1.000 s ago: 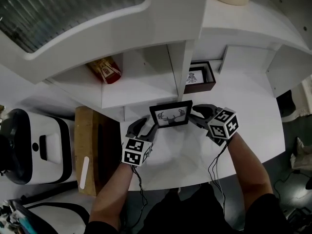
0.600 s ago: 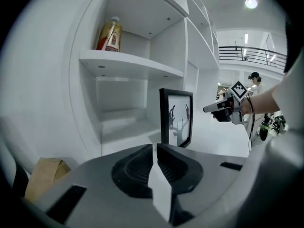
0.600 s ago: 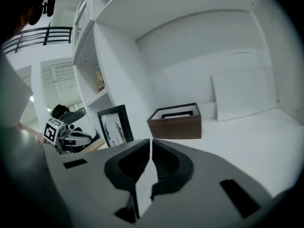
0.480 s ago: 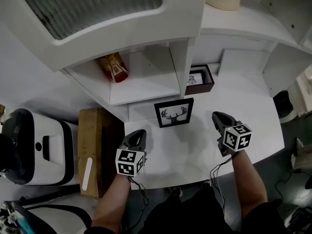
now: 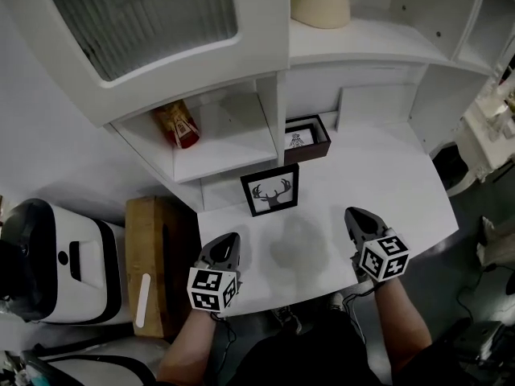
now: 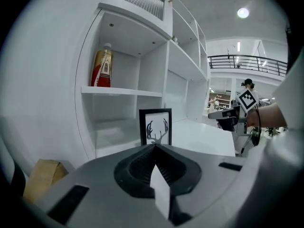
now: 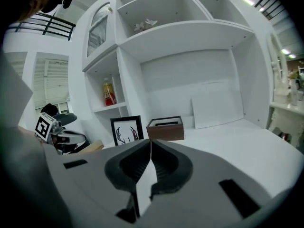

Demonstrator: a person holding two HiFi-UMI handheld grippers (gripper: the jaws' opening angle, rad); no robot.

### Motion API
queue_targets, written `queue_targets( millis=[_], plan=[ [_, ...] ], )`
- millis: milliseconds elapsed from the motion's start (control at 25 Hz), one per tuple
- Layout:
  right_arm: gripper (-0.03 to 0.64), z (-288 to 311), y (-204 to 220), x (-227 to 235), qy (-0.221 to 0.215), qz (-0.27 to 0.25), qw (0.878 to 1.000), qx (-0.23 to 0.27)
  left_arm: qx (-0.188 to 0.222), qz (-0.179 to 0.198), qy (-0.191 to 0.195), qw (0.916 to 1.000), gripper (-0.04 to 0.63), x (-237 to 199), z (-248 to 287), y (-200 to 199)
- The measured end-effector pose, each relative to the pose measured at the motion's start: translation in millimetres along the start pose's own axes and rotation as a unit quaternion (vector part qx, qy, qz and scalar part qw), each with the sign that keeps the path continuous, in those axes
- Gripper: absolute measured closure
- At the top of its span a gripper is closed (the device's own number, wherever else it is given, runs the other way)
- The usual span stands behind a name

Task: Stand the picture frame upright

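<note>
White desk [image 5: 378, 175]: we see it run beneath white shelves.
Cardboard box [image 5: 153, 248]: we find it at the desk's left side.
Left gripper [image 5: 228, 240]: we hold it over the near edge, jaws pressed together, empty.
Picture frame [image 5: 271, 190]: we see it upright against the shelf base, apart from the 2 grippers.
Right gripper [image 5: 354, 214]: we hold it low, jaws closed, empty.

Left gripper [image 5: 230, 238] and right gripper [image 5: 352, 213] released the frame [image 5: 271, 190], apparently free-standing.
</note>
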State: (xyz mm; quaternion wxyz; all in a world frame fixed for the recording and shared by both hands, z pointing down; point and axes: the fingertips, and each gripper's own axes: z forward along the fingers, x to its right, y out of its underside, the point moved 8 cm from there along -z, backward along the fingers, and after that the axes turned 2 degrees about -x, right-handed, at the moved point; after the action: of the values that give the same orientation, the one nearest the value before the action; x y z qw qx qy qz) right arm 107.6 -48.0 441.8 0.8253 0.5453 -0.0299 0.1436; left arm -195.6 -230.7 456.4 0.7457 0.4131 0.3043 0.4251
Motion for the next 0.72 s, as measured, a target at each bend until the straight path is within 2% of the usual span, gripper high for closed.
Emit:
queue_targets(
  millis=[320,720],
  plan=[
    [0.614,-51,8,-16,0.000,0.015,1.000,0.015,0.007,-0.025,0.016,0.9995,0.590,41,-21,3],
    [0.614,-113,39,-33,-0.021,0.020,1.000,0.004,0.000,-0.028,0.022,0.9994,0.590,108,-55,23]
  ],
)
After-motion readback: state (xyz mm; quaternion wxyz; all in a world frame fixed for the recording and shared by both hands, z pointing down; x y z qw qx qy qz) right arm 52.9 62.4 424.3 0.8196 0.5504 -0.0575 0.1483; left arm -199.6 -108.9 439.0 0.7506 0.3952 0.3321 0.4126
